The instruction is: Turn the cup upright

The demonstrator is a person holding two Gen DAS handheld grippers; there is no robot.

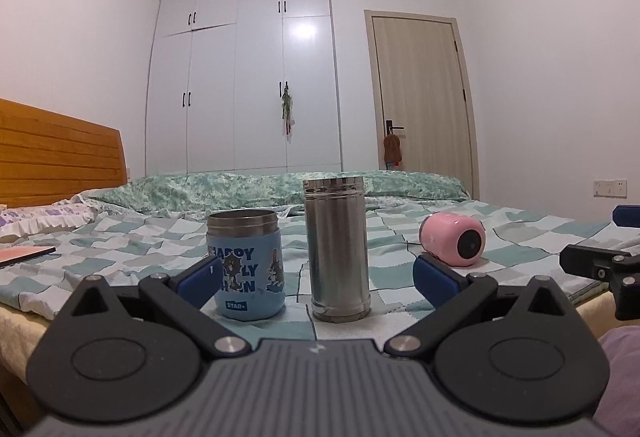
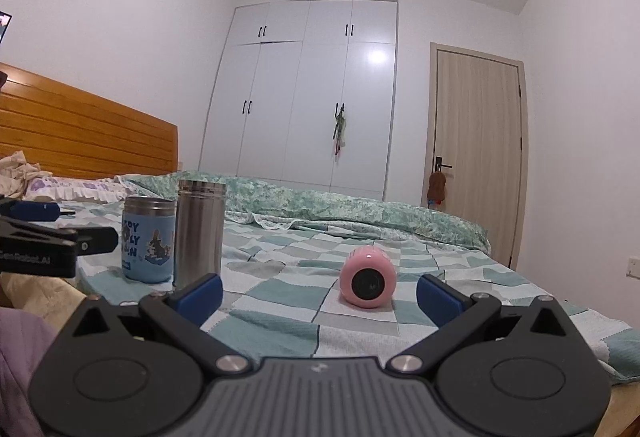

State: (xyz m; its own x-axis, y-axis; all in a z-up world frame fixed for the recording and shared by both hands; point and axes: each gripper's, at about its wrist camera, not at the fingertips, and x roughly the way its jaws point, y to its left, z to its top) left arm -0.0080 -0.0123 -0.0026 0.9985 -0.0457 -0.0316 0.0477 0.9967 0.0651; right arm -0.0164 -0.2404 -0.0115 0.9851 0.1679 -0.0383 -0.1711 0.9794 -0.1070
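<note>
A pink cup [image 2: 368, 277] lies on its side on the checked bedspread, its dark mouth facing me; it also shows in the left wrist view [image 1: 452, 240]. My right gripper [image 2: 319, 293] is open and empty, a little short of the cup, which sits between the lines of its fingers. My left gripper [image 1: 316, 279] is open and empty, in front of a blue printed cup [image 1: 247, 265] and a tall steel cup [image 1: 338, 249], both upright. The right gripper shows at the right edge of the left wrist view [image 1: 600, 261].
The bed [image 2: 280, 301] has a green-white checked cover and a folded green quilt [image 2: 360, 209] at the back. A wooden headboard [image 2: 80, 133] is on the left. A book [image 1: 24, 255] lies at far left. Wardrobe and door stand behind.
</note>
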